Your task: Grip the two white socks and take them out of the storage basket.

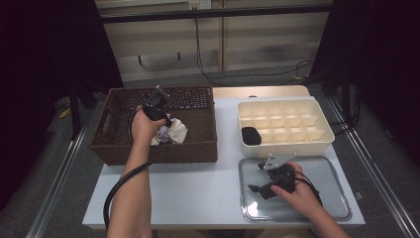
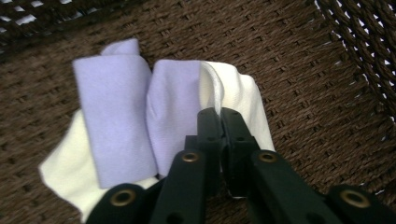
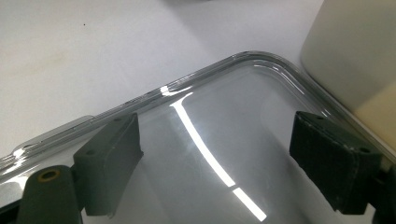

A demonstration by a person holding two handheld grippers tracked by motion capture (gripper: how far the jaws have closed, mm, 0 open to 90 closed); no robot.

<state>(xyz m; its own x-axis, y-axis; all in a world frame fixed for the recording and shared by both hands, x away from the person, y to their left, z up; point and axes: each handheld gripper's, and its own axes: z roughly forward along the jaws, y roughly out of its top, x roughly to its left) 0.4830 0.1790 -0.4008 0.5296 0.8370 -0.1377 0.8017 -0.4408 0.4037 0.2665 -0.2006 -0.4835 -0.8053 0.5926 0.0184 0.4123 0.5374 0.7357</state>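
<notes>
Left gripper [image 2: 219, 116] in the basket [image 1: 198, 146]
It pinched the white edge of the folded cloth [image 2: 177, 107]; right gripper [image 3: 215, 154] stood spread over the clear lid [image 3: 210, 98].

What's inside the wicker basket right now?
The wicker basket holds a folded lilac-and-cream cloth lying on its woven floor, with the left gripper shut on its cream edge. Whatever lies under the cloth is covered.

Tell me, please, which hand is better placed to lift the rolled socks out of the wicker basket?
Left. The left gripper is inside the basket, shut on the white-and-lilac socks. The right gripper rests open over the clear lid.
</notes>
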